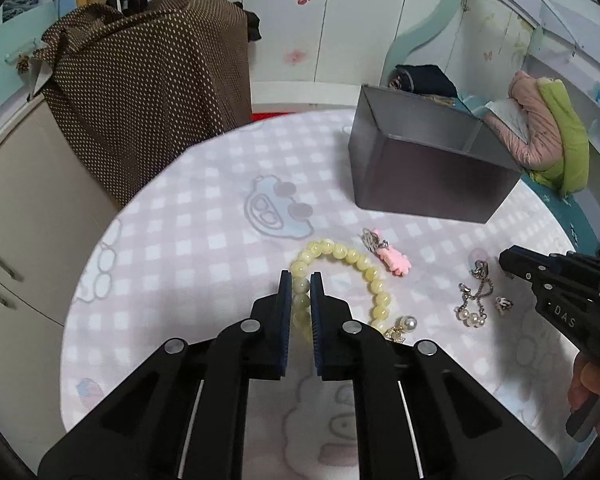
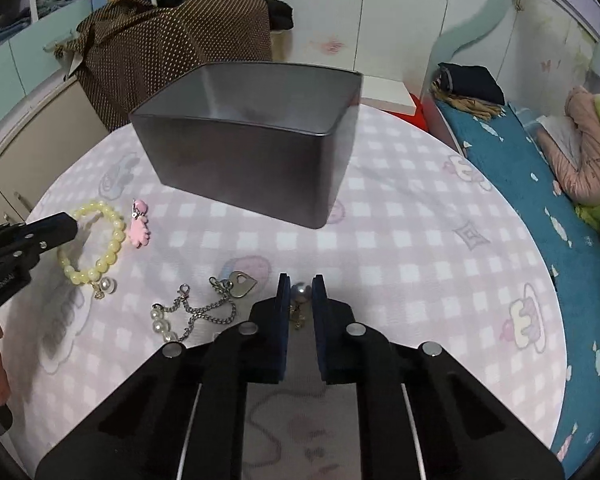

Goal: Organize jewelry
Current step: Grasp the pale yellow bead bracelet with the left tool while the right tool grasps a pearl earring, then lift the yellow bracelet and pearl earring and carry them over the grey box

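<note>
My left gripper [image 1: 302,280] is shut on the pale yellow bead bracelet [image 1: 352,256], with a few beads pinched between its blue pads; the bracelet lies on the tablecloth, its pearl charm [image 1: 410,323] by the right finger. My right gripper [image 2: 301,280] is shut on a small pearl earring [image 2: 301,291], whose gold dangle hangs between the fingers. From the right wrist view the left gripper [image 2: 70,224] sits at the bracelet [image 2: 116,236]. In the left wrist view, the right gripper [image 1: 506,260] is low at the right. An open grey tin box [image 2: 240,168] stands behind the jewelry.
A pink charm [image 2: 139,230] lies beside the bracelet. A silver chain with pearls [image 2: 196,312] and a heart tag [image 2: 242,282] lie left of my right gripper. The round table wears a pink checked cloth [image 2: 400,260]. Brown dotted fabric [image 1: 148,80] drapes behind; a bed [image 2: 500,168] runs along the right.
</note>
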`<action>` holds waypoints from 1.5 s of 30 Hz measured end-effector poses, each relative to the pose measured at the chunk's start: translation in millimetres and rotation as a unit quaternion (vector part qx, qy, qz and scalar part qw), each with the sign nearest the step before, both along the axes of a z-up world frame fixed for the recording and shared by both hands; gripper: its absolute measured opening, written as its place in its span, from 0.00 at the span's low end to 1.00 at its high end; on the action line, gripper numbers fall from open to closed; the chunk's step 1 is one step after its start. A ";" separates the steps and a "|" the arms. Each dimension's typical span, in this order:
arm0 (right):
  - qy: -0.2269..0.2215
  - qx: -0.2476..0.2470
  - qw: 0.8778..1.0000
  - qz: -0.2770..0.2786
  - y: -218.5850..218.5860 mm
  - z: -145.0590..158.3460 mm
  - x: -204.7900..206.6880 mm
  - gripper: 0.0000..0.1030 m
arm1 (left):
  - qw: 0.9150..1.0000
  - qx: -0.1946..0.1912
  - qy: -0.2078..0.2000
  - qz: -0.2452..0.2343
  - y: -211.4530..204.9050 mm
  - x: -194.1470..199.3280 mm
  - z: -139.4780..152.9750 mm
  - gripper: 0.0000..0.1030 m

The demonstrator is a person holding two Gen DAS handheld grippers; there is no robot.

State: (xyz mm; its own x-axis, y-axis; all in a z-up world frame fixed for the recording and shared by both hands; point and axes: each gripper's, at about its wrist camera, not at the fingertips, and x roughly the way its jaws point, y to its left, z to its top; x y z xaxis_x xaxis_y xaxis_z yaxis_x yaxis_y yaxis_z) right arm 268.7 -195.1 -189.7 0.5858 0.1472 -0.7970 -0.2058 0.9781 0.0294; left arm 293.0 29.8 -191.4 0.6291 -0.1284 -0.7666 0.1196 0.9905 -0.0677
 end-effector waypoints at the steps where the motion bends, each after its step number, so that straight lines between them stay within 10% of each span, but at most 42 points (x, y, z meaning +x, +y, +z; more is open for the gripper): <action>1: 0.000 0.008 1.000 -0.002 -2.5 0.5 -1.1 0.09 | 1.000 0.000 -0.004 0.001 1.0 -1.9 3.0 0.09; 17: -0.032 0.131 0.991 0.015 -24.4 61.9 -16.2 0.09 | 0.996 -0.010 -0.082 -0.025 -2.3 -28.5 72.5 0.09; 27: -0.103 0.101 0.988 0.052 -3.8 128.8 5.5 0.09 | 0.985 -0.038 -0.155 -0.068 -21.6 -10.6 144.9 0.09; 36: -0.102 0.080 0.990 0.055 10.4 153.6 54.2 0.09 | 0.981 -0.073 -0.155 -0.088 -38.1 37.1 175.1 0.09; 45: -0.043 0.074 0.996 0.037 8.0 124.6 87.9 0.09 | 0.987 -0.077 -0.096 -0.105 -65.8 81.3 144.6 0.09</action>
